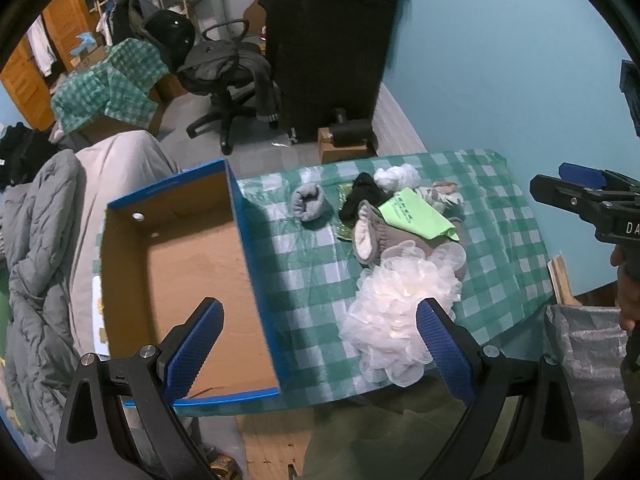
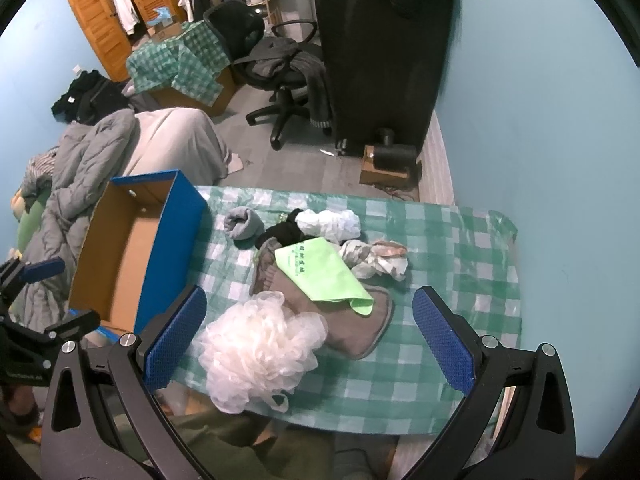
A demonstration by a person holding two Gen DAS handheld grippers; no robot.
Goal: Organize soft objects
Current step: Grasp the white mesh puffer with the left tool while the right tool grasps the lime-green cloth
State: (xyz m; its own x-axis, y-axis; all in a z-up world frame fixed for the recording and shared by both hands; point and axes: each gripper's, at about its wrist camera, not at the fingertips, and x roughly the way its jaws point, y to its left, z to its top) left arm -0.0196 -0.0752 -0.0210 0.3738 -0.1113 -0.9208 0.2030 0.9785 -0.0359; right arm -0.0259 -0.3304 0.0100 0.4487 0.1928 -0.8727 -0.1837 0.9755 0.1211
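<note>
Both tools are apart and hold nothing: the left tool [image 1: 320, 344] hangs over the near edge of the blue box [image 1: 256, 280], and the right tool [image 2: 308, 332] hangs over the near edge of the counter [image 2: 460, 240] with its checked cloth. Just in front of them lies the white mesh sponge [image 2: 256, 356], touching the grey slipper [image 2: 352, 320] that has a green cloth [image 2: 320, 276] on it; farther back are a rolled grey sock [image 2: 242, 222], something black and a white bundle [image 2: 332, 224]. The sponge looks very light, airy and easy to squash, so I would pinch it deep through its middle, because the loose outer frills may slip out.
</note>
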